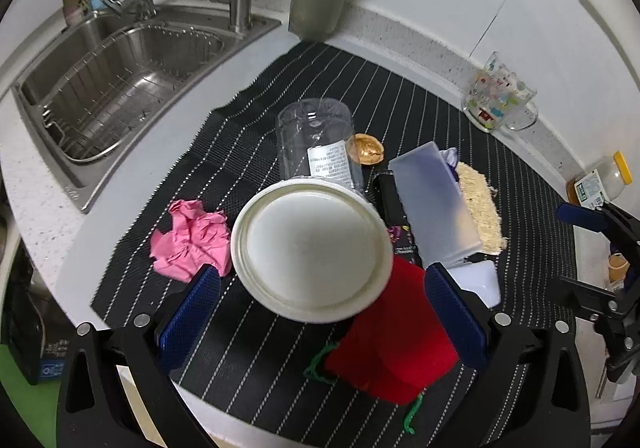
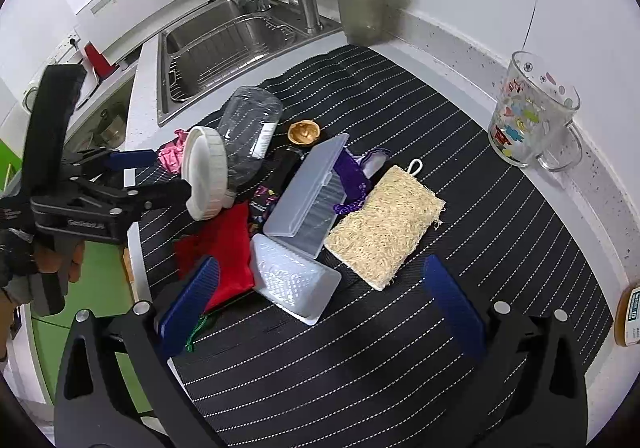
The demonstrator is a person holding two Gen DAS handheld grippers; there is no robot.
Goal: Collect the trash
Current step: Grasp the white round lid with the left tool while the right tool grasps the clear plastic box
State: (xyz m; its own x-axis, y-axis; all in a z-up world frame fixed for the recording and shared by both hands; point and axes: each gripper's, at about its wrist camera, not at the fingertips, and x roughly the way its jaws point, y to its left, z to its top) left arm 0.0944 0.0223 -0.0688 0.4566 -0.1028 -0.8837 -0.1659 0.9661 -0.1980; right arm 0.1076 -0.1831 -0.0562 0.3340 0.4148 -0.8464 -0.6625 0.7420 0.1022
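Left gripper: jaws spread wide, the plastic jar's white lid between them; contact unclear.
Right gripper: jaws released, bare striped mat beneath.
Loofah: just ahead.

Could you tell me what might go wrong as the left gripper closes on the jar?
1. The jar lies on its side, lid toward the left gripper; the open pads sit near the lid's rim, so it may roll or slip out.
2. The red pouch lies under the lid and could get pinched too.
3. The gold cup sits close beside the jar and may be knocked.
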